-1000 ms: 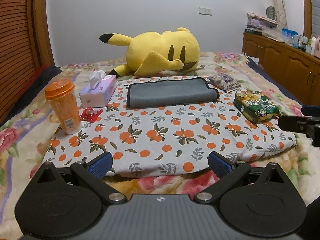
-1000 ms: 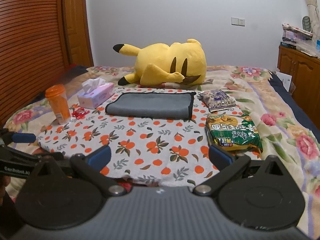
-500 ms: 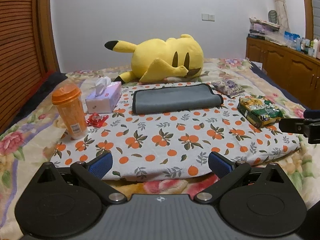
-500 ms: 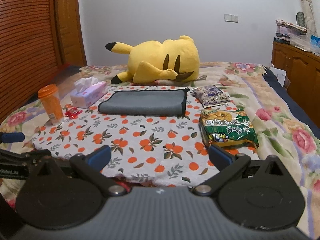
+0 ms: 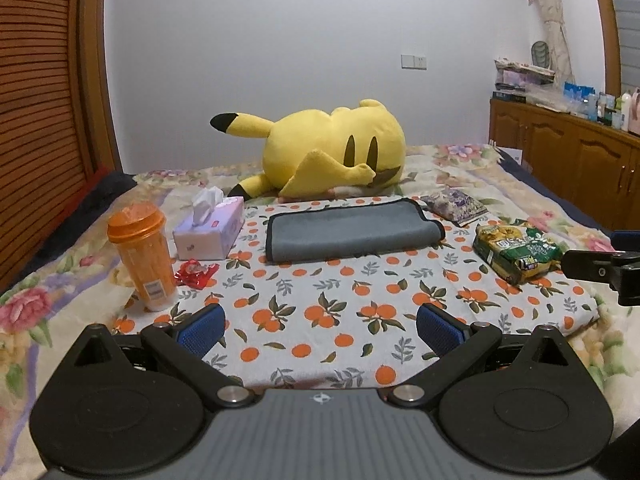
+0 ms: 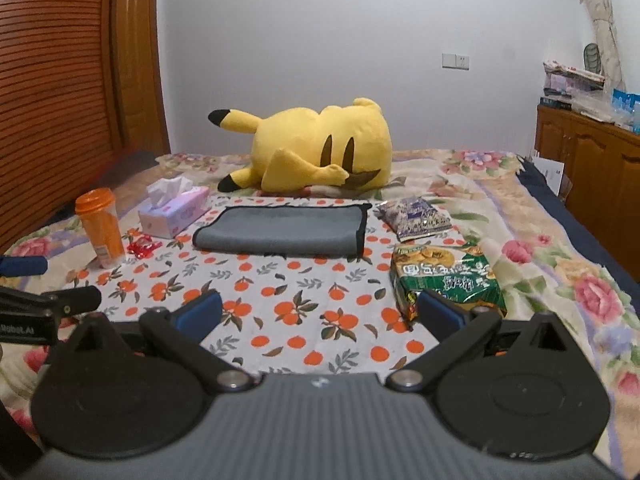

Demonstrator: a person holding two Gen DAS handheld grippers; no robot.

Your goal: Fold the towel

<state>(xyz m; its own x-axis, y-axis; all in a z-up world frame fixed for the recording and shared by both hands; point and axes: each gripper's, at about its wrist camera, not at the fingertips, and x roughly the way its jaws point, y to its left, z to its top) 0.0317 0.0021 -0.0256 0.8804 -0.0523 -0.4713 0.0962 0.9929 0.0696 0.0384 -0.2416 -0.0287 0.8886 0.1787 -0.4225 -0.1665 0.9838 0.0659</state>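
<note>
One bed [image 5: 500,184] fills the frame, and on it one orange-print cloth [image 5: 328,304] spreads across the middle. At upper centre, one yellow Pikachu plush [image 5: 332,148] lies on its side just behind the cloth. One grey towel [image 5: 352,228], already folded over and edged in black, sits at the centre of the left wrist view, on the far half of the cloth, nothing on top of it. Right of it, one green snack bag [image 5: 516,252] and one purple packet [image 5: 456,204]. Left of it, one tissue box [image 5: 210,232], one orange bottle [image 5: 144,256] standing upright, and one small red wrapper [image 5: 196,274] beside the bottle. The left hand-held gripper [image 5: 320,328] hangs at the lower edge with its jaws spread wide, holding nothing. Same for the right hand-held gripper [image 6: 318,312]: jaws wide apart, empty, its right finger overlapping the snack bag in the view.
</note>
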